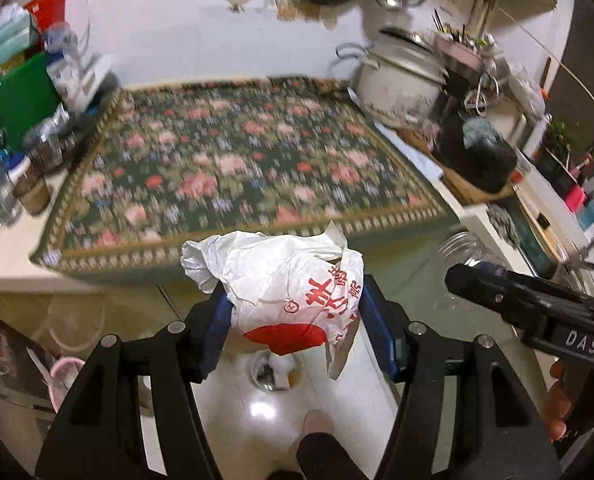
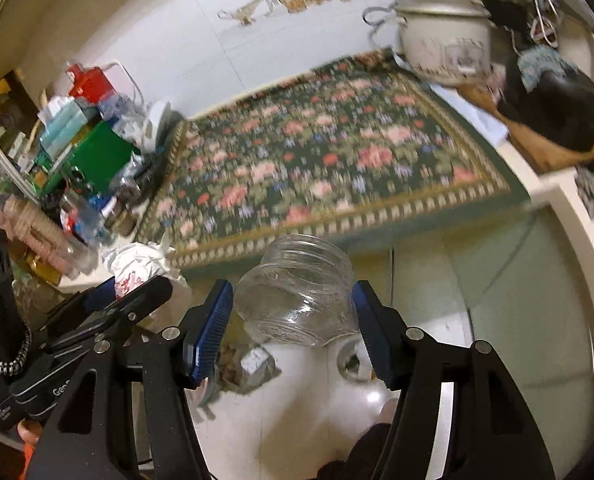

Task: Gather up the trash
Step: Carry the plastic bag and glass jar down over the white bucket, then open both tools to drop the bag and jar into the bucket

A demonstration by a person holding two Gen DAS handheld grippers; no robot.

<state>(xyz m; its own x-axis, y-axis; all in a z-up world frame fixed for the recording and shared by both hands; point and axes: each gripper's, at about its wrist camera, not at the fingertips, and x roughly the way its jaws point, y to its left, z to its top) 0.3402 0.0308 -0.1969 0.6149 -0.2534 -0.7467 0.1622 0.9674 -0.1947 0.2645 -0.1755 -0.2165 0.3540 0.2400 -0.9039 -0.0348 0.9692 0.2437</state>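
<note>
With the left hand-held gripper [image 1: 293, 320] pinching a crumpled white-and-red paper wrapper [image 1: 281, 284] and the right hand-held gripper [image 2: 293, 316] clamping a clear glass jar [image 2: 297, 292] beyond the floral-clothed tabletop [image 2: 317, 152], both grips needed holding firm until a bin was reached.

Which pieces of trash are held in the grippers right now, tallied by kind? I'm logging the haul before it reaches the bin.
Crumpled paper wrappers: 1, the white and red wrapper in the left gripper
Clear jars: 1, the jar in the right gripper
Total: 2
</note>
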